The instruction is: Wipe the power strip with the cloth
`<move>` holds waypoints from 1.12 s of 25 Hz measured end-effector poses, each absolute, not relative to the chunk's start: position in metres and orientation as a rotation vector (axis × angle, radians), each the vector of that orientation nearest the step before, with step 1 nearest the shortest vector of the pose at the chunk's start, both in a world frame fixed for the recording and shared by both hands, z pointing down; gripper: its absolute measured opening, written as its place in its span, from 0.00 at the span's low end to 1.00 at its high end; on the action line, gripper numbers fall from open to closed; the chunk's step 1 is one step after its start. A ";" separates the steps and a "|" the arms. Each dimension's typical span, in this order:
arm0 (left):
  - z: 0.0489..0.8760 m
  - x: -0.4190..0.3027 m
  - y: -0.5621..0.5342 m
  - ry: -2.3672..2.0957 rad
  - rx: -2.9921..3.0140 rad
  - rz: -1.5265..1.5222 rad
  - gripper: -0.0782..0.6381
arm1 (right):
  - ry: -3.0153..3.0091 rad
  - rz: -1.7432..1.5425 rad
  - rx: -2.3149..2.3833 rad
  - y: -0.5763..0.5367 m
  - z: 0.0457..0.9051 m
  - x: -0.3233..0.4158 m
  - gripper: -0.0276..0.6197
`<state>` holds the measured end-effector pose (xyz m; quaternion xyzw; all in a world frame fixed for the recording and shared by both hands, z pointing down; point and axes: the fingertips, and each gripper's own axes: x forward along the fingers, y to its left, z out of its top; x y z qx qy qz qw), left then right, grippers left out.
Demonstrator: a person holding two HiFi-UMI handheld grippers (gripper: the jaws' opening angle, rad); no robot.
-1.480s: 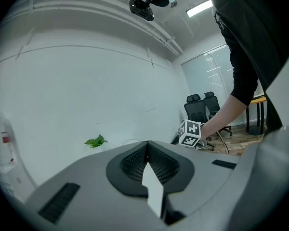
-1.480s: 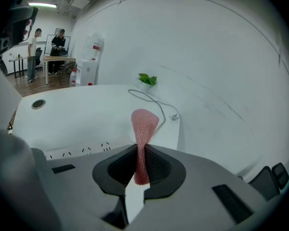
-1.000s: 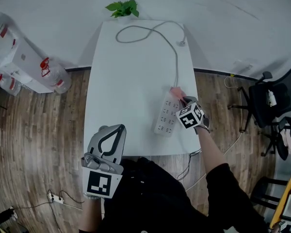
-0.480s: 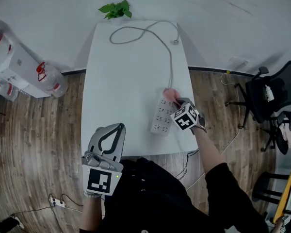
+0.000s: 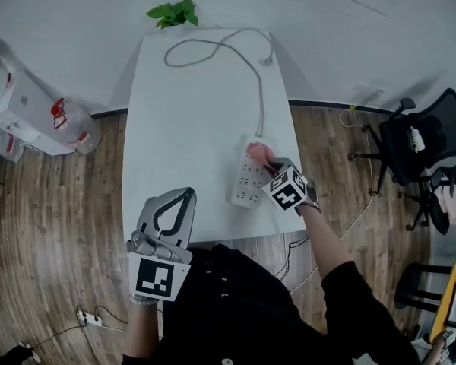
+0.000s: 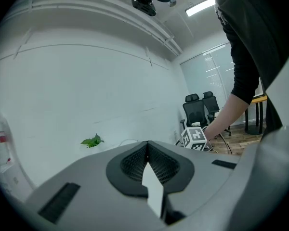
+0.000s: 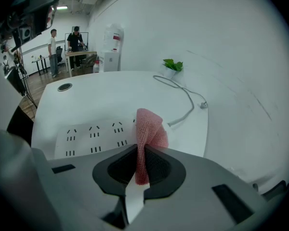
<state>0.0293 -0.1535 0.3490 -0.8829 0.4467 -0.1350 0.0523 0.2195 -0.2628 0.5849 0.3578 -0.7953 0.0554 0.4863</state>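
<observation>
- Right now the power strip (image 5: 245,185) lies sockets-up on the white table (image 5: 182,120), close to the right edge on your side.
- The pink cloth (image 5: 256,152) sits on the strip's far end, where the cable (image 5: 256,90) leaves it.
- Your right gripper (image 5: 266,162) is clenched on the cloth, and a fold stands up between its jaws.
- In its own view, that gripper's body cuts off the strip's near edge.
- From above, the gripper overlaps the strip's right edge.
- Your left gripper (image 5: 184,198) is at the table's near edge, well apart from the strip, with its jaws closed together on nothing.
- The cable loops away to a plug (image 5: 267,61) lying on the table near the plant (image 5: 172,11).
</observation>
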 end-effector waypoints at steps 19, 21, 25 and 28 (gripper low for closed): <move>0.352 0.052 -0.151 1.264 -2.727 -0.383 0.13 | -2.040 0.224 0.785 -0.176 0.585 0.188 0.14; 0.352 0.054 -0.151 1.255 -2.728 -0.380 0.13 | -2.050 0.237 0.786 -0.167 0.585 0.183 0.14; 0.352 0.056 -0.153 1.245 -2.730 -0.374 0.13 | -2.064 0.261 0.783 -0.153 0.585 0.174 0.14; 0.351 0.057 -0.154 1.243 -2.730 -0.374 0.13 | -2.073 0.279 0.774 -0.143 0.585 0.170 0.14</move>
